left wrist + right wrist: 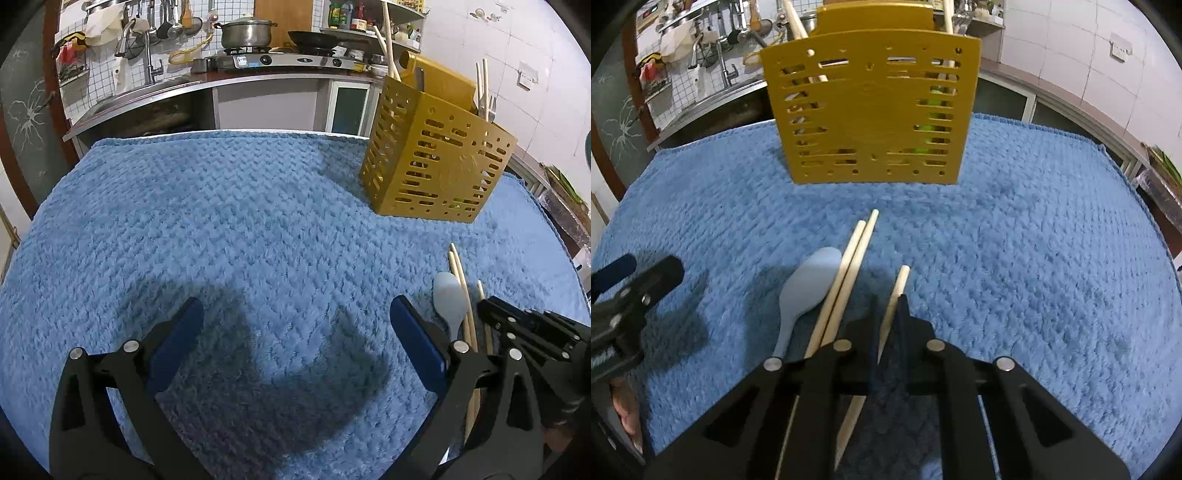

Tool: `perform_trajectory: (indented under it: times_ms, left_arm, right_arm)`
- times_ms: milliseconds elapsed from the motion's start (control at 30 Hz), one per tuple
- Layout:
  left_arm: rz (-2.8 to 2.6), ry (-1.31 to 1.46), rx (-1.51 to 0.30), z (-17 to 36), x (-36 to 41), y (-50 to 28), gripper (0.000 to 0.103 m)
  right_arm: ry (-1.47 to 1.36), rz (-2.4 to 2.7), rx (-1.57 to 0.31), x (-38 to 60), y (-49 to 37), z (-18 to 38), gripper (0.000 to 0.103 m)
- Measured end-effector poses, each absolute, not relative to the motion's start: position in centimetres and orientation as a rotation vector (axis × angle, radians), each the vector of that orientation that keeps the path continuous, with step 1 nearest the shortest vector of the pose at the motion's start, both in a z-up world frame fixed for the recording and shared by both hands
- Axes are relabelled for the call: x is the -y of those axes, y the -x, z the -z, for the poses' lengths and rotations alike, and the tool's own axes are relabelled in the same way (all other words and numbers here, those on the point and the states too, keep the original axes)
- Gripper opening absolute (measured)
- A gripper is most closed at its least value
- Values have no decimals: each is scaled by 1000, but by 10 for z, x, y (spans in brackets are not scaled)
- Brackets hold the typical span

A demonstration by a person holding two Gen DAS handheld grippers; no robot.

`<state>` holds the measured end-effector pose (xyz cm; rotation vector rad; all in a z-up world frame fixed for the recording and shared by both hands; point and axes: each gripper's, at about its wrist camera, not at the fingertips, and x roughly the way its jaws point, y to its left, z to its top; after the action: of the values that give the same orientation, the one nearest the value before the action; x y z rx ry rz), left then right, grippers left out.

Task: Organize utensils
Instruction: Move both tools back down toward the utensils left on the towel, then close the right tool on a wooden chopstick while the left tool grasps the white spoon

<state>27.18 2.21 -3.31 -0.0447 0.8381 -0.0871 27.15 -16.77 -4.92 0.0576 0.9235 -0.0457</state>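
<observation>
Partly done, by the look of things: several utensils stood upright in the yellow caddy (871,107), at upper centre of the right wrist view and upper right of the left wrist view, among them pale sticks and what looked like a fork (491,107), too small to be sure. Still loose on the blue towel (1034,258): a pale blue spoon (807,284), a pair of chopsticks (849,269) lying side by side and touching it, and a single chopstick (895,295) just to their right, all at lower centre of the right wrist view and at lower right of the left wrist view. So, judged from that, at least these four pieces left to go into the caddy, which stood well apart from them, farther up the frame. Right gripper (888,314): jaws drawn almost together around the single chopstick, pinching it near mid-length, upper end jutting toward the caddy and pointed end trailing below the jaws at bottom centre; whether lifted off the towel or resting on it, impossible to tell. Left gripper (295,317): jaws spread wide at the bottom of its own view, holding nothing, touching nothing, poised over bare towel just left of the spoon.
</observation>
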Motion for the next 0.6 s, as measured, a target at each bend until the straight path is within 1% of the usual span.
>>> perform_trajectory:
  times_ms: [133,233,400,433,467,500,533,567,600]
  left_arm:
    - [118,71,-856,30,-19,-269,98]
    - [146,92,-865,28,-12,-267,97]
    - [202,59,-880,26,13,-260,96]
    - [222,49,-891,27,20,-259,89]
    - [241,40,-910,29,27,-259,80]
    - [249,34,-923,30,31,-259,74]
    - [262,25,-945,33,37,-260,65]
    - [276,19,-964,36,42,-261,60]
    - [282,16,-975,38,46,-260,58]
  right_arm:
    - [-90,12,-924,174,-278,50,9]
    - [-118,-19,-919,187,-274,47,6]
    - [-130,17,-907,219,-269,42,6]
    - [-125,24,-909,223,-268,43,6]
    - [-120,36,-913,230,-267,44,6]
    - [-124,41,-914,235,-266,45,6]
    - [-133,46,-914,240,-264,46,6]
    - [-140,48,-914,243,-263,46,6]
    - [-147,49,-913,246,-262,46,6]
